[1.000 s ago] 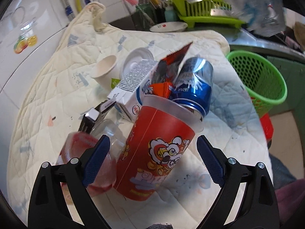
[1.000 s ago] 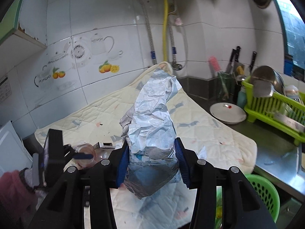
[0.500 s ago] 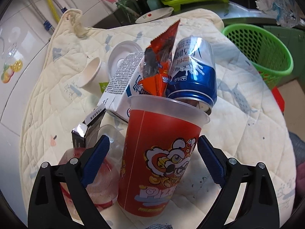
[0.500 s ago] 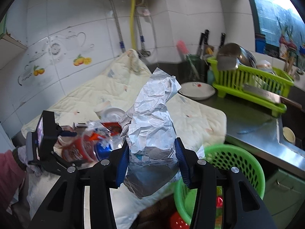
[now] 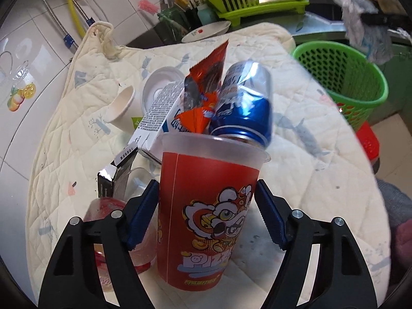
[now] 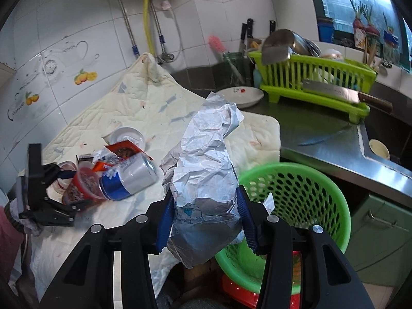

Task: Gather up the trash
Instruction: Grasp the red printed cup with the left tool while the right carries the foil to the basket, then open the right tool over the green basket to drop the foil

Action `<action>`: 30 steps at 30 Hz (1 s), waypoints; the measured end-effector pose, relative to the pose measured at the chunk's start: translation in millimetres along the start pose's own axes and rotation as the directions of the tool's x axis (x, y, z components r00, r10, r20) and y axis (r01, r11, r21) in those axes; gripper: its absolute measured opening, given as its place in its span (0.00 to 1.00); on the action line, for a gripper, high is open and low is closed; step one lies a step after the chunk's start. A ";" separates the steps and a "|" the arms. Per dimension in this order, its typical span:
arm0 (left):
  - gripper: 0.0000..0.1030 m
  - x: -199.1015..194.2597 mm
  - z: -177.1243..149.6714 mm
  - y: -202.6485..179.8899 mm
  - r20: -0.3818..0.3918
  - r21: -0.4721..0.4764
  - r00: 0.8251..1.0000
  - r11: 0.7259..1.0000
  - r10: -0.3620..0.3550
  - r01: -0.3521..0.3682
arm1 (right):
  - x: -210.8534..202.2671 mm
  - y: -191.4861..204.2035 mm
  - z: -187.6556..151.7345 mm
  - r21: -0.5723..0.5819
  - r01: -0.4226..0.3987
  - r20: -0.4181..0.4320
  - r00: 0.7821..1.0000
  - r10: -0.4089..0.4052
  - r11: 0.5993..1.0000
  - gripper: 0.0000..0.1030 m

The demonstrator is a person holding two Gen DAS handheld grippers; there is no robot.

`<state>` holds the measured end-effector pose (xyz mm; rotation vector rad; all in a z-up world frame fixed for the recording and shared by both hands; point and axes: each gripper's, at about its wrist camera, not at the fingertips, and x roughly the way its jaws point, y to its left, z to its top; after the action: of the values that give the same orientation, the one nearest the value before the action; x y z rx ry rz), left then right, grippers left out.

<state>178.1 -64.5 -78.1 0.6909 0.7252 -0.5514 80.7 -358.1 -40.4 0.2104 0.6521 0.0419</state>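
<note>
My left gripper [image 5: 207, 207] is shut on a red printed cup [image 5: 206, 219], held tilted over the quilted cloth [image 5: 64, 128]. The cup holds a blue and silver can [image 5: 244, 103], an orange snack wrapper [image 5: 206, 77] and a white carton [image 5: 157, 113]. My right gripper [image 6: 204, 219] is shut on a crumpled silver foil bag [image 6: 206, 170], just left of the green mesh basket [image 6: 309, 193]. The left gripper with the cup [image 6: 82, 182] shows in the right wrist view, left of the basket. The basket [image 5: 342, 77] lies right of the cup in the left wrist view.
A white paper cup [image 5: 121, 105], a white lid [image 5: 159, 87], a small dark box [image 5: 116, 170] and a clear red-stained cup [image 5: 108, 211] lie on the cloth. A white plate [image 6: 239, 96], a green dish rack [image 6: 316, 77] and a steel counter [image 6: 334, 152] stand behind.
My left gripper's jaws have closed onto the red cup. My right gripper has carried the foil bag toward the green basket.
</note>
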 end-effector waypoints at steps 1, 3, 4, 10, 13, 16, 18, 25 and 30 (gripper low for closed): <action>0.72 -4.7 -0.3 -1.1 0.009 -0.012 1.000 1.000 -0.007 0.007 | 1.0 -3.7 -2.6 0.007 0.007 -0.006 1.000 -0.006 1.000 0.44; 0.71 -13.6 -1.0 -3.0 0.029 -0.030 0.999 0.999 -0.022 0.023 | 2.5 -11.4 -6.8 0.019 0.027 -0.011 1.000 -0.027 0.999 0.44; 0.71 -16.7 -1.3 -4.5 0.035 -0.033 0.999 0.999 -0.022 0.023 | 3.9 -17.0 -9.1 0.028 0.036 -0.019 0.999 -0.035 0.999 0.44; 0.71 -30.2 -5.6 -9.7 0.048 -0.077 0.998 0.996 -0.039 0.042 | 13.5 -47.2 -19.1 0.059 0.101 -0.058 0.994 -0.097 0.993 0.44; 0.71 -35.6 -8.8 -8.3 0.052 -0.110 0.998 0.993 -0.043 0.049 | 23.9 -61.2 -24.5 0.081 0.116 -0.088 0.990 -0.108 0.990 0.45; 0.71 -41.7 -11.1 -1.9 0.054 -0.161 0.997 0.985 -0.050 0.058 | 41.5 -69.0 -32.0 0.079 0.142 -0.122 0.984 -0.132 0.987 0.46; 0.71 -46.9 -11.7 -0.7 0.059 -0.175 0.997 0.983 -0.042 0.052 | 52.6 -72.9 -35.8 0.082 0.150 -0.139 0.981 -0.137 0.985 0.46; 0.71 -67.5 -7.2 0.9 0.097 -0.217 0.993 0.973 -0.061 0.081 | 84.9 -84.2 -46.6 0.109 0.170 -0.184 0.972 -0.149 0.979 0.52; 0.71 -77.9 6.9 -7.2 0.138 -0.224 0.984 0.965 -0.110 0.139 | 88.9 -93.8 -51.1 0.130 0.181 -0.183 0.971 -0.156 0.975 0.60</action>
<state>127.2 -57.5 -18.7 0.3905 0.7059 -0.6076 117.9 -431.3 -152.6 0.2942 0.8442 -0.1536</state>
